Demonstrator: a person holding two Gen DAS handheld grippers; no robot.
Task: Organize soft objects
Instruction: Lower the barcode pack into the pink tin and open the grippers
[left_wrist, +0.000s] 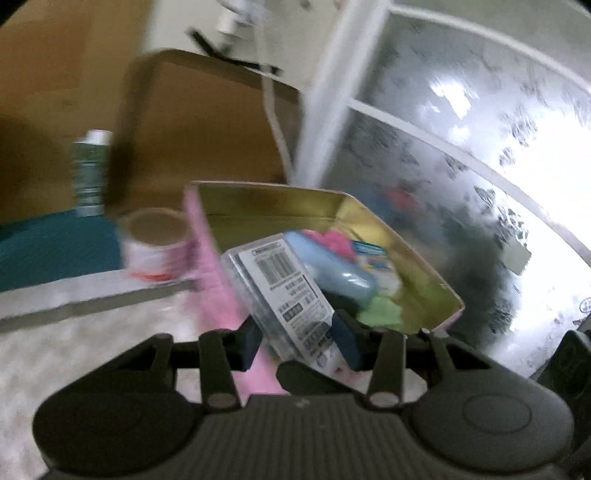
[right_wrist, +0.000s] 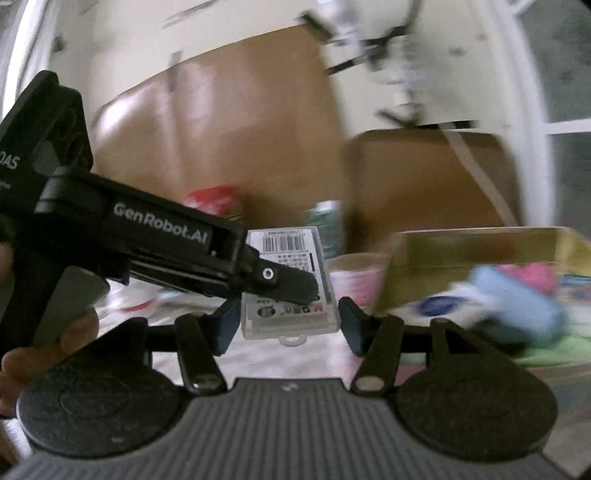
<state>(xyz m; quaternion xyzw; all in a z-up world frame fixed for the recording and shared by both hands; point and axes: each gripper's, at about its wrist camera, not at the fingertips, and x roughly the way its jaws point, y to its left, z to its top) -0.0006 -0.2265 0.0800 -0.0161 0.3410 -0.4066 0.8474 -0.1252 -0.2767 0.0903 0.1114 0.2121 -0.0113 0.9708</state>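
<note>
Our left gripper (left_wrist: 297, 341) clamps the clear plastic barcode-labelled case (left_wrist: 284, 291); our right gripper (right_wrist: 288, 325), half open and empty, sits just behind it.

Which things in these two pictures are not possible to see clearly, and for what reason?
- Printed text under the barcode on the clear plastic case: too small and blurred in both wrist views; the left hand-held gripper, shut on it, covers its lower end.
- Contents of the open box: motion blur in the right wrist view; the blue item is a smear.
- Green bottle: label unreadable, blurred.
- Right side of the box: cut off by the edge in the right wrist view.
</note>
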